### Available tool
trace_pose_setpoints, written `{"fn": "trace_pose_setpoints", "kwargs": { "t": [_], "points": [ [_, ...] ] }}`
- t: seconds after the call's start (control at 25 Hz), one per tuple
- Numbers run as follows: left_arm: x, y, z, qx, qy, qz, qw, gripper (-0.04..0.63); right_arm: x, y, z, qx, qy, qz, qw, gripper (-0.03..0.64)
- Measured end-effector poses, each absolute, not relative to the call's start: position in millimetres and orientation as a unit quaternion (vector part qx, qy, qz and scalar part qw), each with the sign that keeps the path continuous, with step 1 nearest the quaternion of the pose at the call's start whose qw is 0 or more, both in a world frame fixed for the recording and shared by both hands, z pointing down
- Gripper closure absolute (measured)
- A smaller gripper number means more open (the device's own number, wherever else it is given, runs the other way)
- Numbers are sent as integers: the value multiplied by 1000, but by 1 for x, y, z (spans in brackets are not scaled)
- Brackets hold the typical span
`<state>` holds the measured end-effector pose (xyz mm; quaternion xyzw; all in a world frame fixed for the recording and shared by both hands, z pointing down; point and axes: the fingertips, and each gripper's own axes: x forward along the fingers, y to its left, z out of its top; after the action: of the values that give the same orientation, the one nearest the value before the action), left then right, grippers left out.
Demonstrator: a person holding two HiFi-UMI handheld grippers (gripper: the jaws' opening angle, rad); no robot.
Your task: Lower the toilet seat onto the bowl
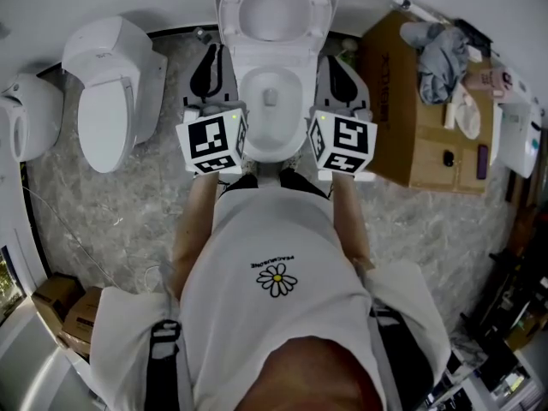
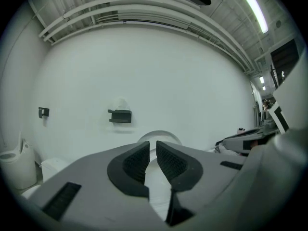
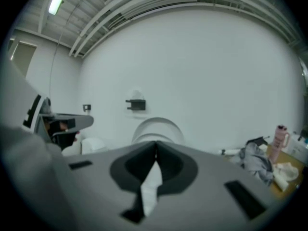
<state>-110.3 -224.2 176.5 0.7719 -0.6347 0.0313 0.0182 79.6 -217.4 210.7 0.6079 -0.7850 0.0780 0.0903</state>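
Behind the bowl (image 1: 270, 101), the toilet seat (image 1: 318, 7) stands upright and untouched. Left tongs (image 2: 150, 150) sit slightly apart and right tongs (image 3: 155, 148) are pressed together, both empty. Tipped forward without a grip, the seat could slam down. Its hinge is hidden, and the head view barely shows the tong tips.

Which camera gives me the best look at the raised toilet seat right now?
The head view: it shows the whole seat ring from above, upright behind the bowl. Both gripper views show only a rounded white top just past the jaws.
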Motion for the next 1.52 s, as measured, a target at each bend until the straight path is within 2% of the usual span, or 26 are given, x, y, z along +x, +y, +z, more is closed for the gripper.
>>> {"fn": "trace_pose_setpoints", "kwargs": {
  "t": [0.4,0.44,0.48,0.52,1.08,1.52],
  "points": [
    [-92,-308,191,790,-610,54,14,426,88,-292,206,599,-793,63,90,578],
    [-93,-320,193,789,-612,55,13,426,88,-303,207,597,-795,64,92,539],
    [-94,-332,197,787,-614,57,12,426,88,-313,209,593,-797,66,93,468],
    [-95,-343,201,786,-616,61,12,426,89,-324,211,592,-798,68,94,456],
    [-97,-442,280,775,-620,115,34,394,92,-442,278,571,-799,87,167,437],
    [-107,-471,315,772,-615,150,54,394,87,-469,328,574,-782,90,225,437]
  ]
}}
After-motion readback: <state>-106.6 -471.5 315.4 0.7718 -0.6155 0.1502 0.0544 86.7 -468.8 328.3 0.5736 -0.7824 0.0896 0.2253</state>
